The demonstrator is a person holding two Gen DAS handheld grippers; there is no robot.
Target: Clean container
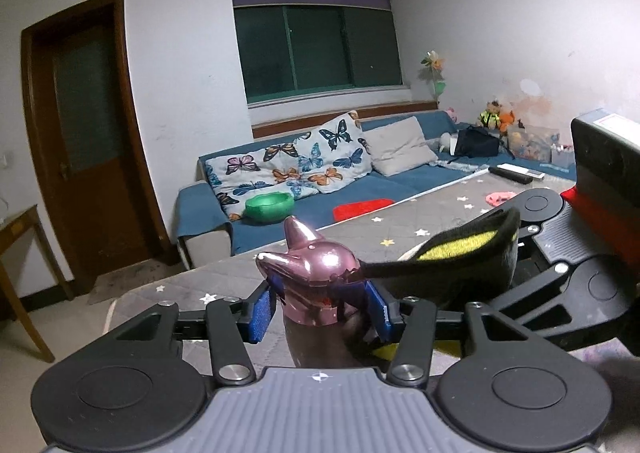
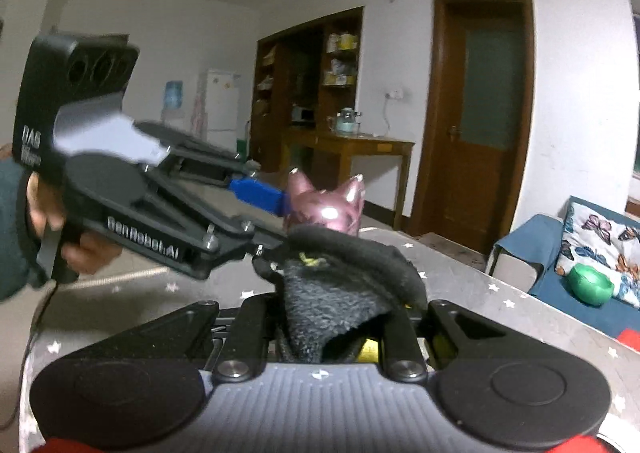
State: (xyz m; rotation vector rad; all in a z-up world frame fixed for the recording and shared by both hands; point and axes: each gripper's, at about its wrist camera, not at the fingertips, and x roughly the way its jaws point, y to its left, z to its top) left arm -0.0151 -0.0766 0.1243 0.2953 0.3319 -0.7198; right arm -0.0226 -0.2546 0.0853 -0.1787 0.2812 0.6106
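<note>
A shiny pink container with a cat-ear lid [image 1: 316,269] stands upright between my left gripper's blue pads [image 1: 262,311]. My left gripper [image 1: 320,309] is shut on it, just below the lid. A black and yellow cloth [image 1: 468,249] touches the container's right side. My right gripper [image 2: 340,317] is shut on that cloth [image 2: 340,293], pressing it against the container [image 2: 326,207]. The right gripper's fingertips are hidden by the cloth. In the right wrist view the left gripper [image 2: 256,191] comes in from the left, held by a hand.
Both grippers are over a grey quilted table cover with stars [image 1: 420,221]. A pink object [image 1: 500,197] and remote controls [image 1: 516,173] lie on the far table. Behind is a blue sofa [image 1: 400,177] with a green bowl [image 1: 268,207]. A wooden side table [image 2: 352,149] stands by the door.
</note>
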